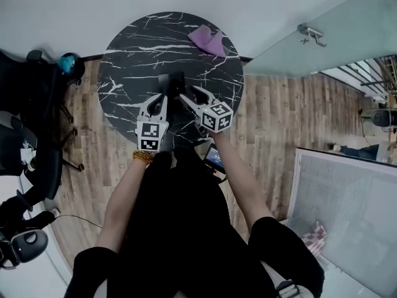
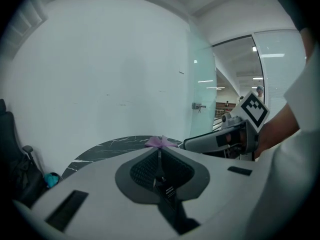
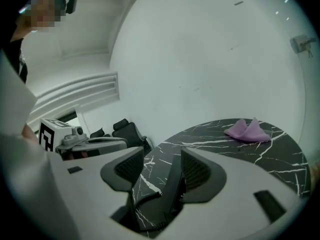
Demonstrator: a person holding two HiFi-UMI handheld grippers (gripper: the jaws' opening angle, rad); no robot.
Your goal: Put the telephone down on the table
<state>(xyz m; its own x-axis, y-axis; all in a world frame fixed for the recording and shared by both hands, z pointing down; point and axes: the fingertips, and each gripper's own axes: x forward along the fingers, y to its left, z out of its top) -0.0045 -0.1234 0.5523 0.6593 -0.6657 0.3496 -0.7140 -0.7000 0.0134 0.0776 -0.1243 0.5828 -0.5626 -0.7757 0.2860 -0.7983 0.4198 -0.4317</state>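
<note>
The telephone, a thin black slab, is held above the near middle of the round black marble table. My left gripper is shut on the phone's near edge. In the left gripper view the thin phone stands edge-on, pinched between the pads. My right gripper stands open around the phone's other near corner. In the right gripper view the phone leans against the right-hand pad, and a gap shows on its other side.
A crumpled purple cloth lies at the table's far right edge. Black office chairs stand to the left on the wooden floor. A glass partition and a white grille panel are to the right. A dark device lies on the floor by the table's near edge.
</note>
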